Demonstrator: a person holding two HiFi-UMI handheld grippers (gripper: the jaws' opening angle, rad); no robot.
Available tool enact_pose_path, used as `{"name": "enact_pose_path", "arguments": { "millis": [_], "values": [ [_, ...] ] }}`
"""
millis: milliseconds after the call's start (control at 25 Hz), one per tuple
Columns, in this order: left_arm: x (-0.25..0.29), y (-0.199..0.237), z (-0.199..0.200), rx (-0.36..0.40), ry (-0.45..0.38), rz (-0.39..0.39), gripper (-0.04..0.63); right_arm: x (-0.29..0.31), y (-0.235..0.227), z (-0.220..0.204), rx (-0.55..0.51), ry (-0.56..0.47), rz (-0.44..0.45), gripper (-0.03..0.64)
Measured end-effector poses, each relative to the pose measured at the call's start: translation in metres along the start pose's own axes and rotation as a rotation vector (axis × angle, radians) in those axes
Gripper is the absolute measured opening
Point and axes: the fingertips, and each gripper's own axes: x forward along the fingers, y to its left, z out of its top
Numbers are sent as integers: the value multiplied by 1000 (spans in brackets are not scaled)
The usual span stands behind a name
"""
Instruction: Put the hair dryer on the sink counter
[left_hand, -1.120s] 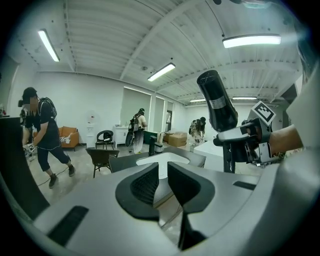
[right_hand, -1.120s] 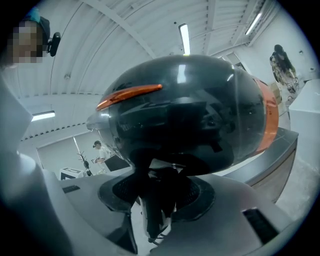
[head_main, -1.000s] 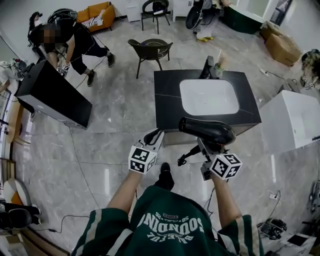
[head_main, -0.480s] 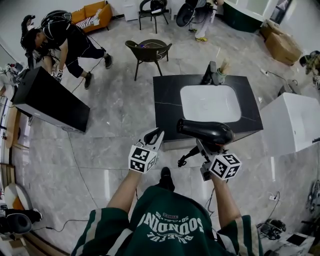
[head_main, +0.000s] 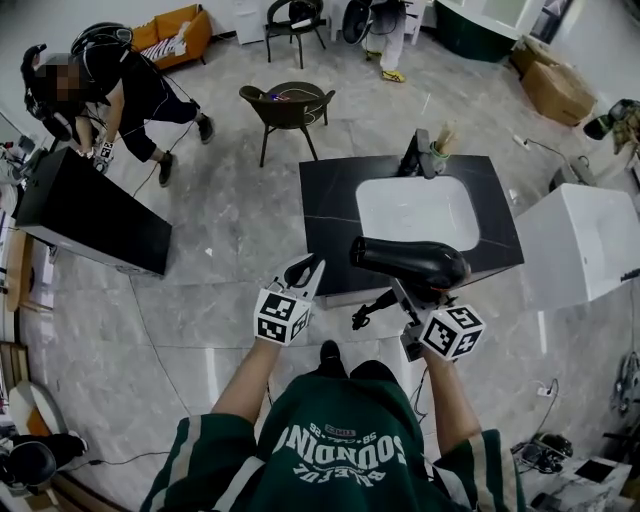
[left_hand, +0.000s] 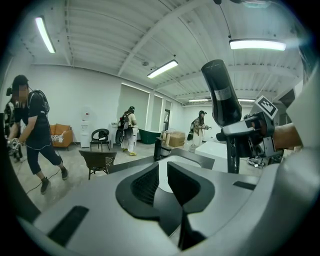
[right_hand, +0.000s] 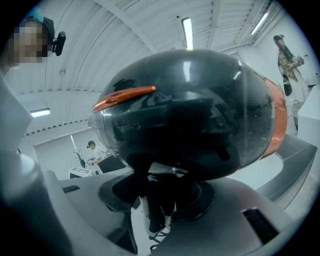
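Observation:
The black hair dryer lies level in the air over the front edge of the black sink counter, nozzle to the left. My right gripper is shut on its handle from below. In the right gripper view the dryer's glossy body fills the frame and the handle sits between the jaws. My left gripper hangs left of the dryer, just short of the counter's front edge, holding nothing. Its jaws stand a narrow gap apart. From there the dryer shows at the right, nozzle up.
The counter has a white basin, with a faucet and a cup at its back. A dark chair stands behind it. A white tub is at the right. A black cabinet with a person bent over it is at the left.
The counter has slid a little left and nearer under the dryer. Both grippers keep their hold and place. The person at the cabinet has shifted left.

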Motion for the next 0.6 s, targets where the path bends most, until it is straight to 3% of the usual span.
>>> {"name": "enact_pose_path", "arguments": {
  "millis": [600],
  "values": [
    [39,28,17,-2,-10,17,61,32,3,56,-48,28,42,193]
  ]
}}
